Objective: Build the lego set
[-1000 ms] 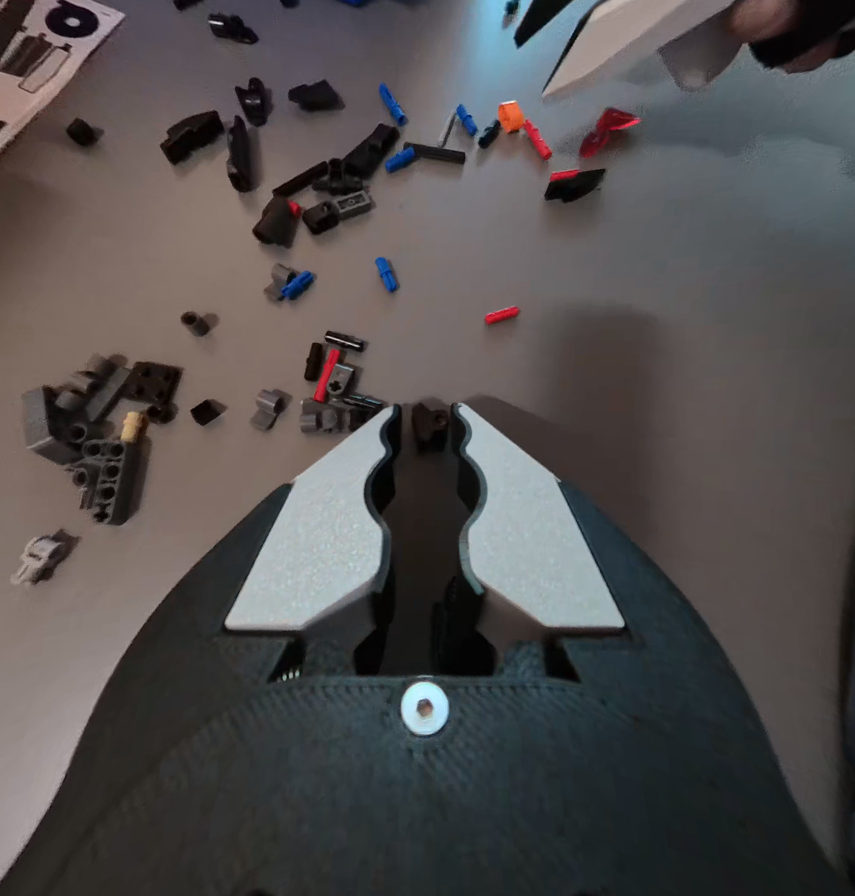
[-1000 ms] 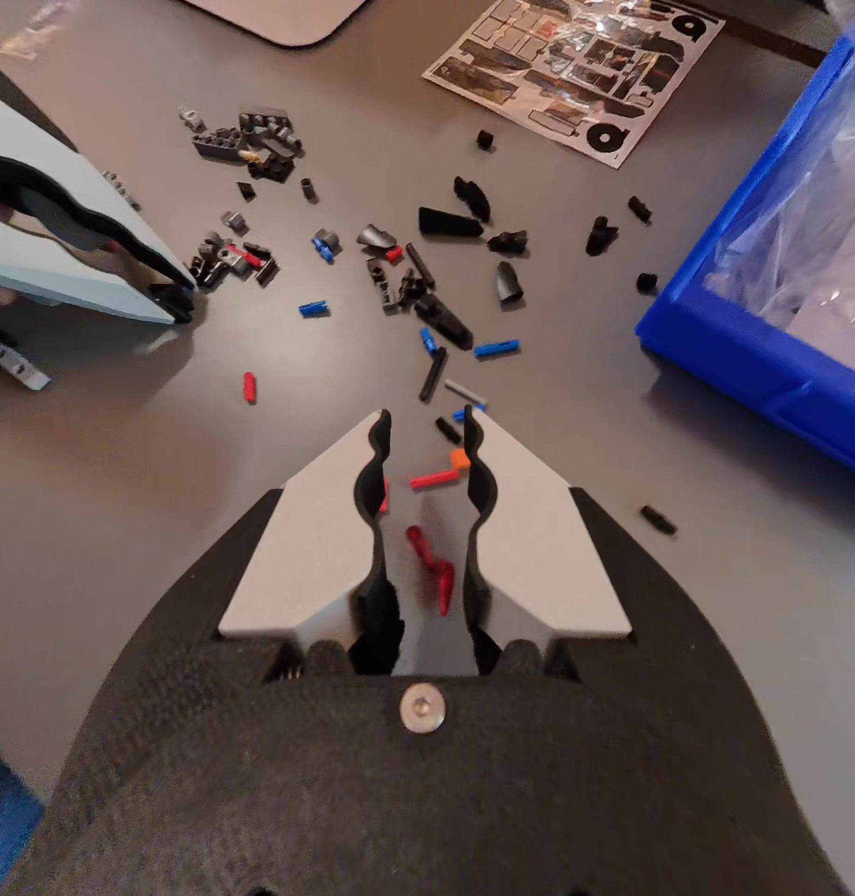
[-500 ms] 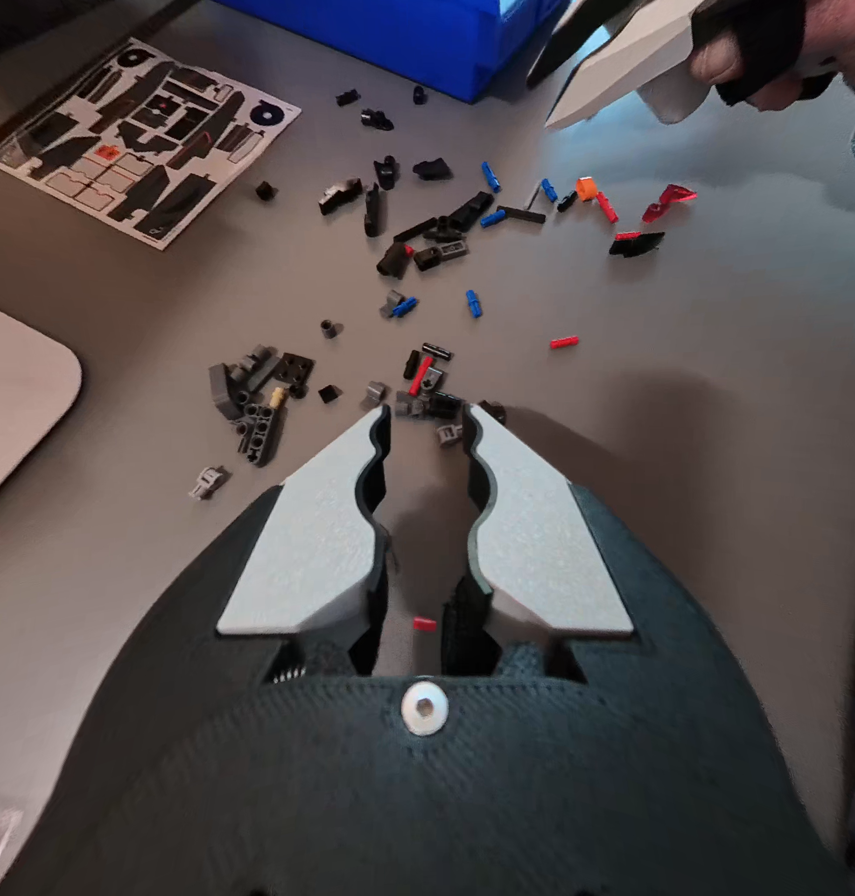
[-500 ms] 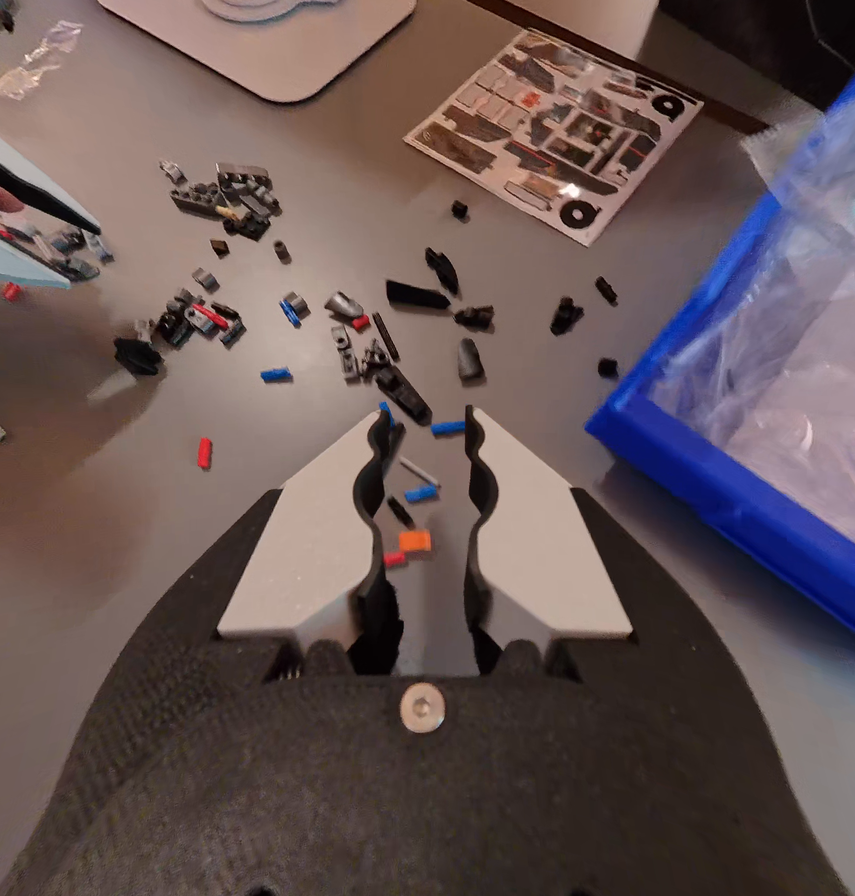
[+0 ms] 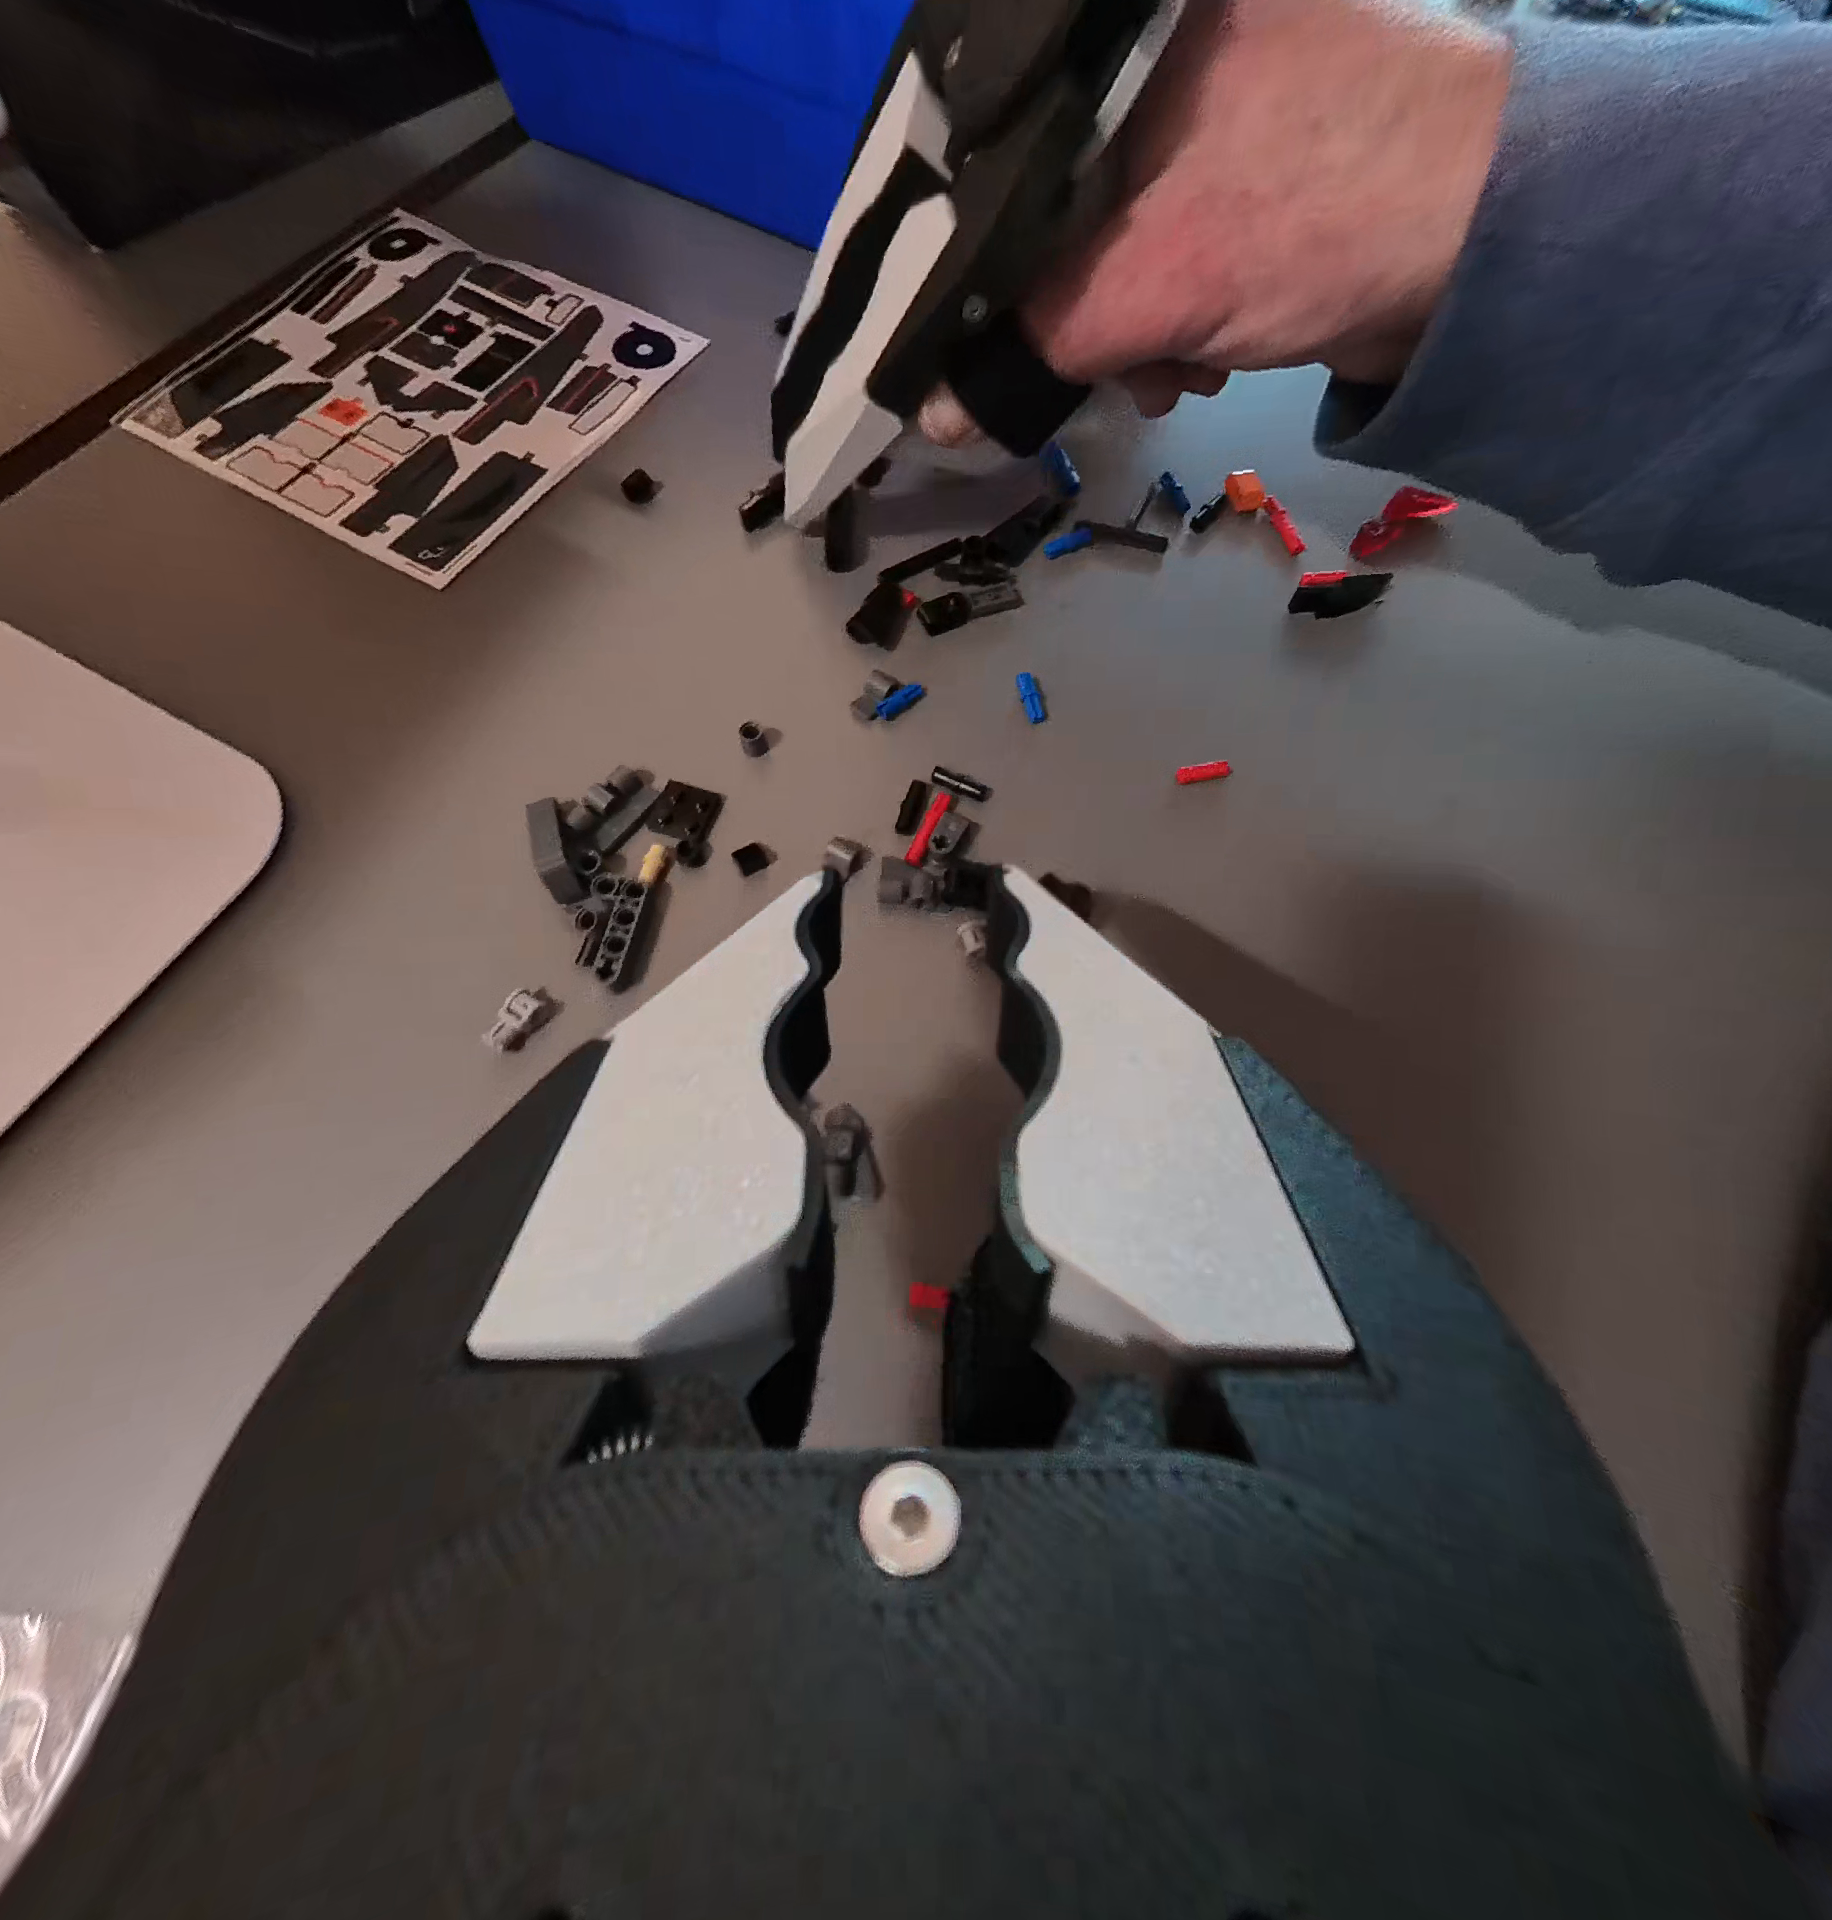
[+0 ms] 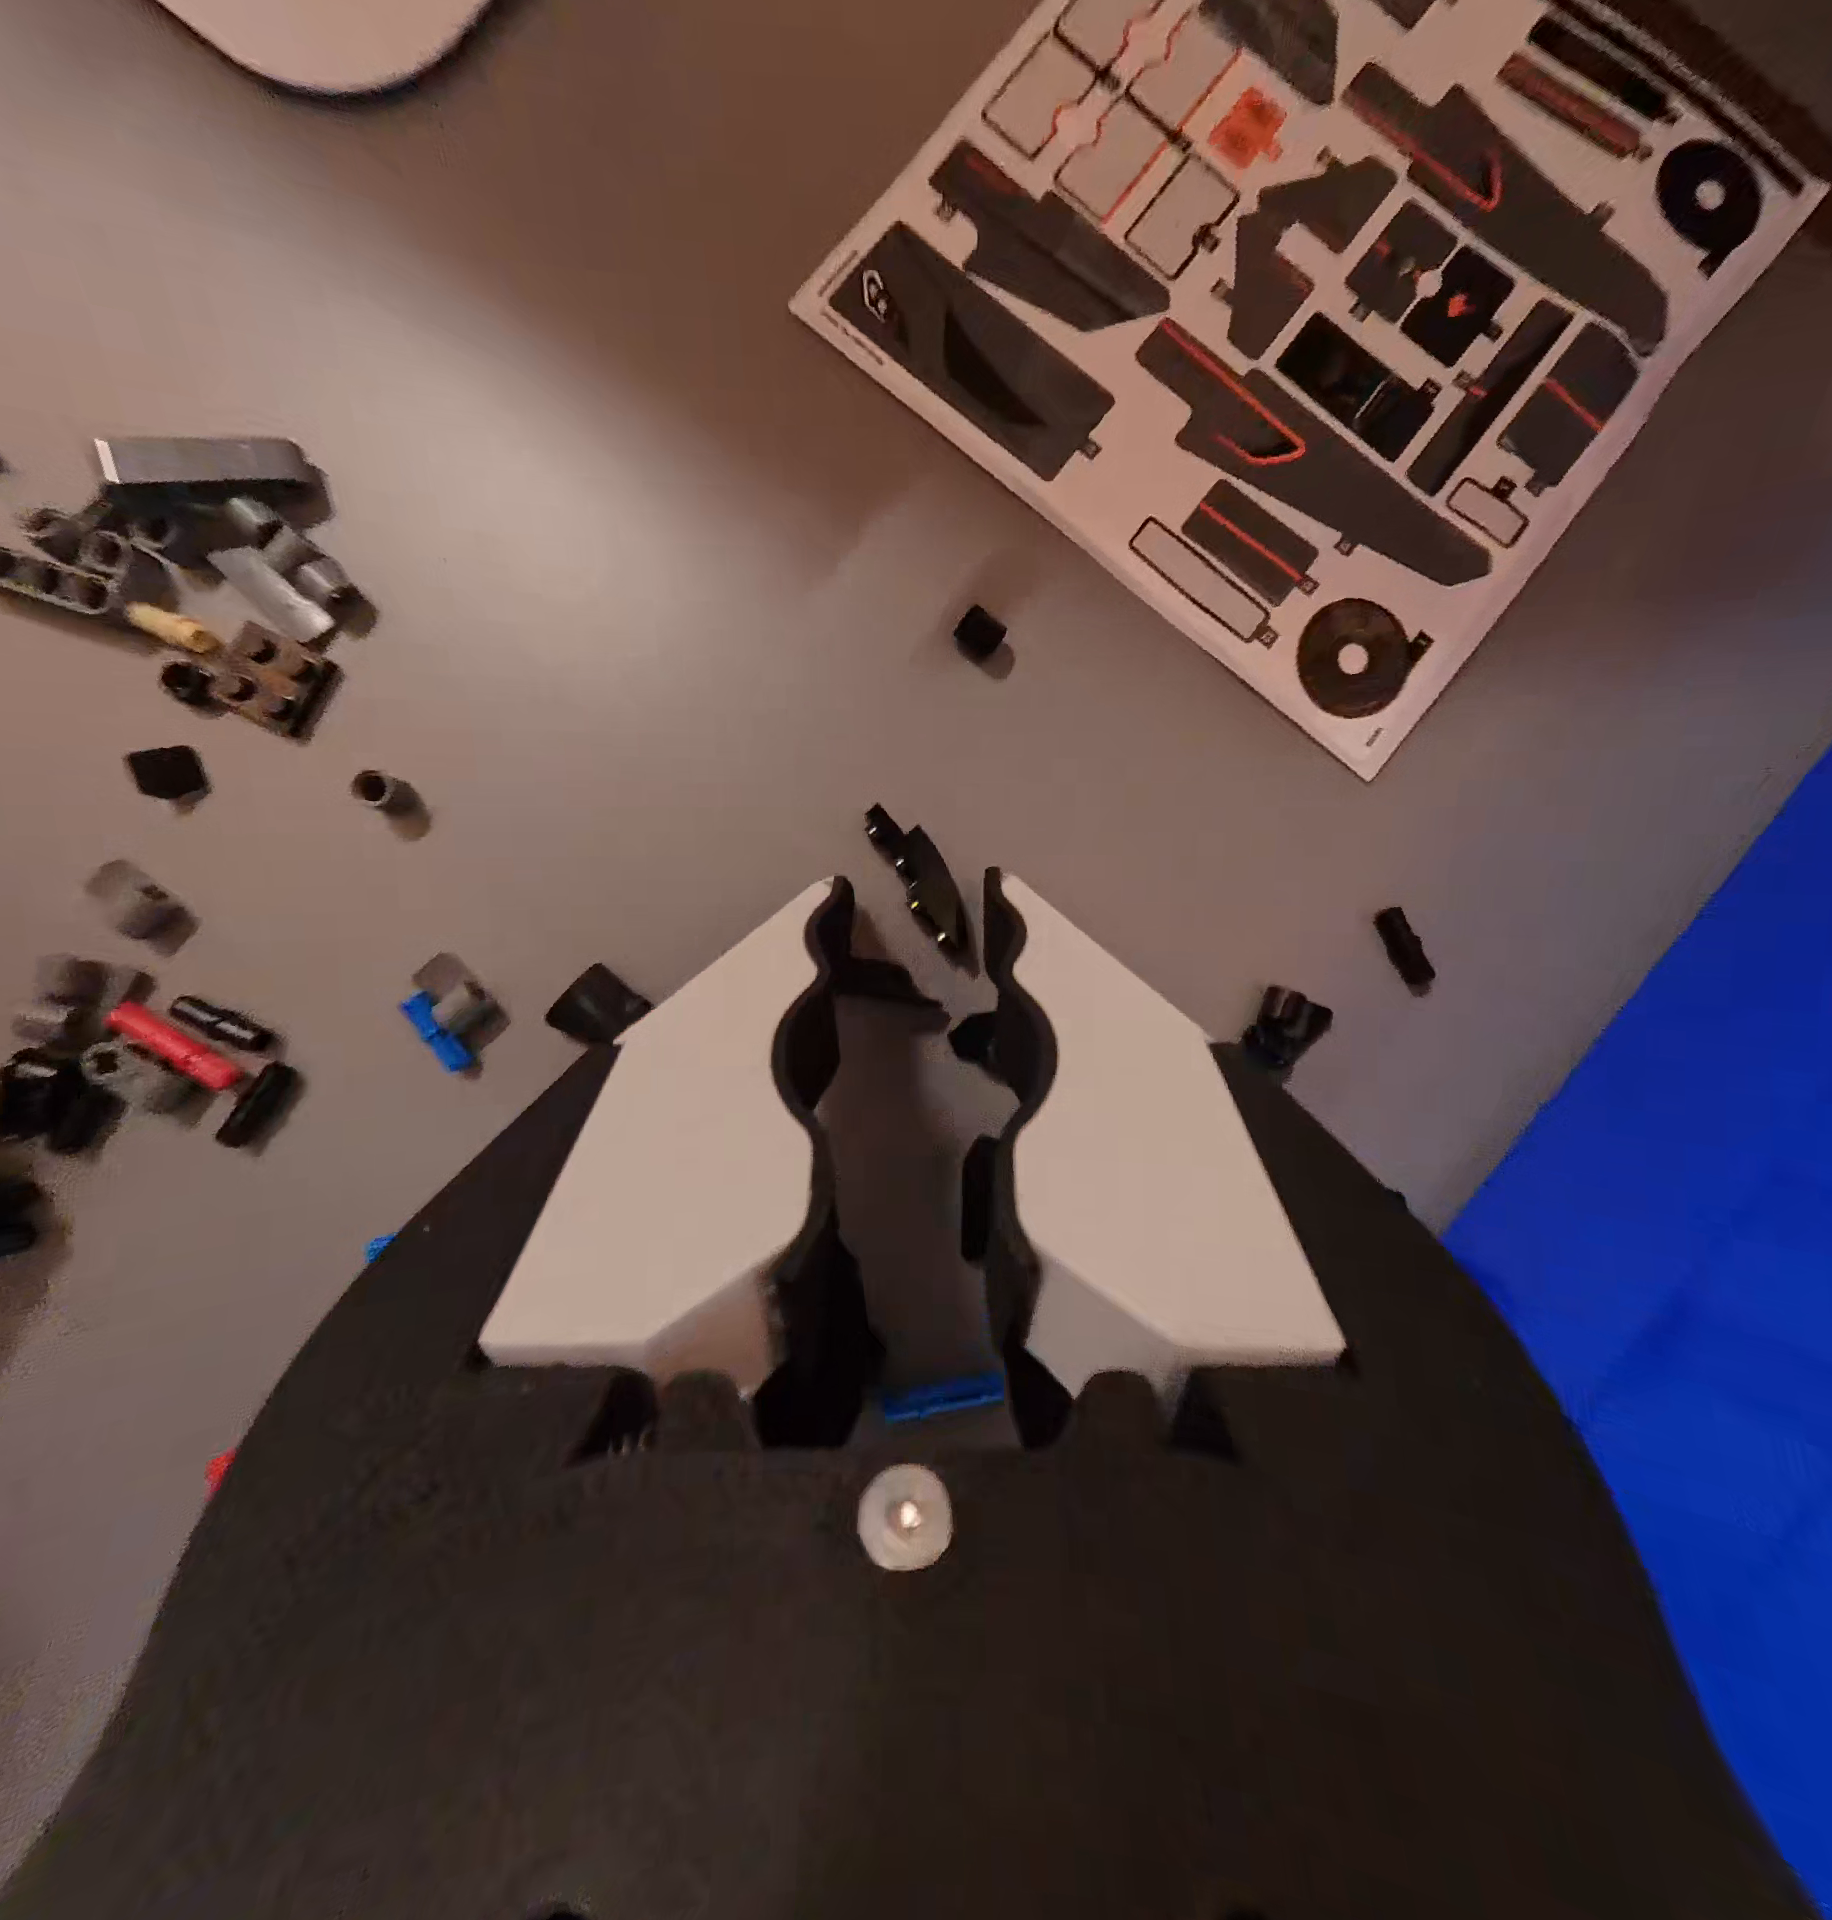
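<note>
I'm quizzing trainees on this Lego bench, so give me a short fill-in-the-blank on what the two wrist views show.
1. The bin at the table's edge is ____.
2. The right gripper points down at a ____ curved piece.
3. The left gripper has its jaws ____.
4. The sticker sheet lies flat on the ____.

Missing words: blue; black; open; table

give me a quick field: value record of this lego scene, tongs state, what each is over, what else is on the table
left tongs: open, empty, above grey and black pieces
right tongs: open, low over a black curved piece, not gripping
loose pieces: black, grey, blue, red, scattered on grey table
sticker sheet: flat, beyond the right tongs
blue bin: right of the right tongs
</note>
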A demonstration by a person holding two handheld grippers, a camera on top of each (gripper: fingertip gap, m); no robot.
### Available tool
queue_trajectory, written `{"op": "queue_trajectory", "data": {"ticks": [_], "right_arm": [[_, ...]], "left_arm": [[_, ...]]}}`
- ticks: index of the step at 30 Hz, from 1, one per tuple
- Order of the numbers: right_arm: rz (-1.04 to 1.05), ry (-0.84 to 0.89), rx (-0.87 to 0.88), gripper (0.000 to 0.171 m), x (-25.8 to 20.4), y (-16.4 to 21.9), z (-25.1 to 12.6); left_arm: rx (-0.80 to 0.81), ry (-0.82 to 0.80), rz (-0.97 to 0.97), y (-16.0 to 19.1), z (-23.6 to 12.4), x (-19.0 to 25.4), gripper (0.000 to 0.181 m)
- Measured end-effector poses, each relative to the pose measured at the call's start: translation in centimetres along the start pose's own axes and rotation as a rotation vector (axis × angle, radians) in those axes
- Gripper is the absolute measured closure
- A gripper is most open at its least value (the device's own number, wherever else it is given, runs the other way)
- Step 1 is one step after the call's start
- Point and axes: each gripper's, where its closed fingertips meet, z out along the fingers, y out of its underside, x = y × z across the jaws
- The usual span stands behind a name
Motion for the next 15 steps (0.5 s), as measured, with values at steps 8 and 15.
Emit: {"op": "queue_trajectory", "data": {"ticks": [8,15], "right_arm": [[0.012,-0.055,-0.031,0.165,-0.6,-0.4,0.7],[0.081,-0.182,0.191,0.166,-4.5,-3.6,-2.9]], "left_arm": [[0.025,-0.018,-0.029,0.7,-1.6,-1.3,0.155],[0.062,-0.025,-0.034,0.3,-2.5,-2.0,0.155]]}}
